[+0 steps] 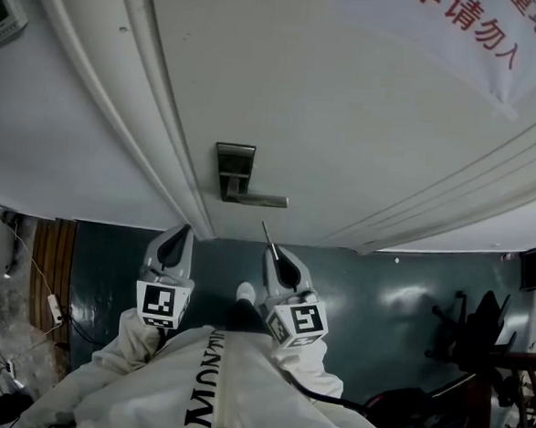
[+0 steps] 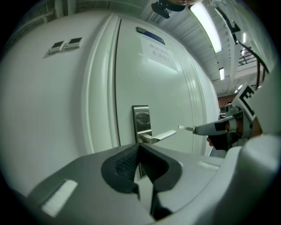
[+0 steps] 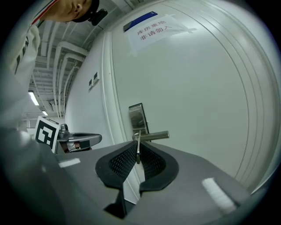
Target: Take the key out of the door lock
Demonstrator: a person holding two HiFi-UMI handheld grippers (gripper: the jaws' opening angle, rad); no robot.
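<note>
Silver thin metal key (image 3: 138, 147) stays apart from the steel door lock plate (image 3: 137, 116), pinched in the right gripper (image 1: 275, 254) jaws, so it seems extracted. The left gripper (image 2: 139, 151) jaws are closed on nothing.

Smooth matt white on the door (image 3: 197, 88), brushed metal on lock plate (image 3: 137, 116) and lever handle (image 3: 156, 136), bare shiny metal for the key (image 3: 138, 145).

Pretty dim, flat footage, we thought. Both gripper views were heavily fisheyed with black corners, and the left gripper (image 2: 139, 146) body right under its lens came out soft. A ceiling strip light (image 2: 206, 26) up and right of it blew out. The floor (image 1: 409, 296) right of the right gripper (image 1: 270, 247) showed glare.
</note>
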